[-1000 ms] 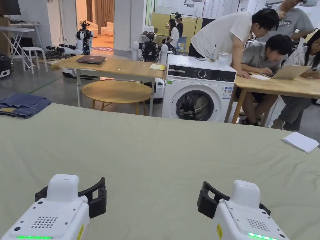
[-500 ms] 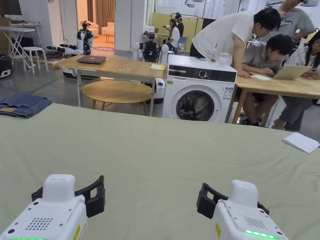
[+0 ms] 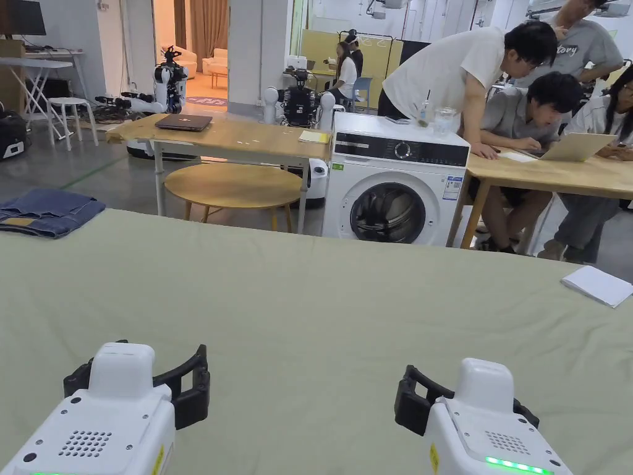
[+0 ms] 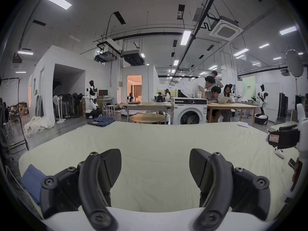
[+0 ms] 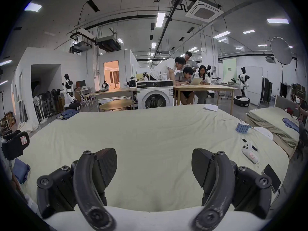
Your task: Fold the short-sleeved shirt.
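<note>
A pale green sheet [image 3: 321,297] covers the wide bed in front of me. My left gripper [image 3: 139,371] hovers low over its near edge, jaws wide apart with nothing between them [image 4: 155,159]. My right gripper [image 3: 467,396] is level with it to the right, also open and empty [image 5: 154,159]. A blue cloth [image 4: 31,181] lies at the sheet's near left edge, left of the left gripper, and I cannot tell what garment it is. A folded white cloth [image 3: 596,286] rests at the far right corner.
Folded jeans [image 3: 46,213] sit on the far left corner. A white controller [image 5: 250,153], a phone [image 5: 271,178] and a blue box [image 5: 242,127] lie along the right edge. Beyond the bed stand a washing machine [image 3: 392,185], wooden tables and several people.
The head camera has tipped a little, shifting the picture down. Both grippers stay open in about the same place.
</note>
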The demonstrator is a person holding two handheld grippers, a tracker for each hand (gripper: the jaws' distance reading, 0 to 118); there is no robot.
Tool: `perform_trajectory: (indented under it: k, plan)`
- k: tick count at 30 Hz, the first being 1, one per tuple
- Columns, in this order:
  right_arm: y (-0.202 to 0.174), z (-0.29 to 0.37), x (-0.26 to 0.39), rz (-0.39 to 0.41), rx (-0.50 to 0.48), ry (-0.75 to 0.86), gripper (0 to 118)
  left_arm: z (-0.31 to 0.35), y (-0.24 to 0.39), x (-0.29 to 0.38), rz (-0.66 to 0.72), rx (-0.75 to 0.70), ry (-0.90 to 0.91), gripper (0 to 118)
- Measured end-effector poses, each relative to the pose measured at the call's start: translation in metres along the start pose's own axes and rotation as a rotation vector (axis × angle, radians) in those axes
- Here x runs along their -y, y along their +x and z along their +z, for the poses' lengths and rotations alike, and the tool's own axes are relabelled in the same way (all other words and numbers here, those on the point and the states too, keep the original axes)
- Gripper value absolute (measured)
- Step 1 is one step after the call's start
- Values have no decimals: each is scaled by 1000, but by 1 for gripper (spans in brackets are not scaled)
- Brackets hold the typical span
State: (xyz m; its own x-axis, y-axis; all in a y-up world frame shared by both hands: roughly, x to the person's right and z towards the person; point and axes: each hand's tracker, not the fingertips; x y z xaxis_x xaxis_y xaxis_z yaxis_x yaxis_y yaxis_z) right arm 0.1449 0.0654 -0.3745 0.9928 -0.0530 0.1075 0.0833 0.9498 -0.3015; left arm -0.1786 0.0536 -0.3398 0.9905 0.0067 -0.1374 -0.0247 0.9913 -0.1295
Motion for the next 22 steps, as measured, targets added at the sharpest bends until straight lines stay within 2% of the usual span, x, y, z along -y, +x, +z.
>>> perform_trajectory:
  k: [6, 11, 13, 15, 17, 22]
  plan:
    - [-1, -6, 3, 5, 5, -11, 94, -3, 1, 4, -14, 32, -43, 85]
    - [-8, -5, 10, 49, 30, 17, 94, -3, 2, 9, -22, 43, -62, 85]
    - [-8, -6, 6, 32, 32, 2, 94, -4, 2, 10, -24, 45, -74, 85]
    - [-5, -7, 2, -21, -19, -50, 94, -5, 2, 11, -25, 48, -83, 85]
    - [-2, -7, 0, -43, -77, -70, 94, -6, 2, 11, -25, 53, -88, 85]
    - [-3, -7, 0, -26, -118, -61, 94, -7, 3, 12, -33, 58, -96, 85]
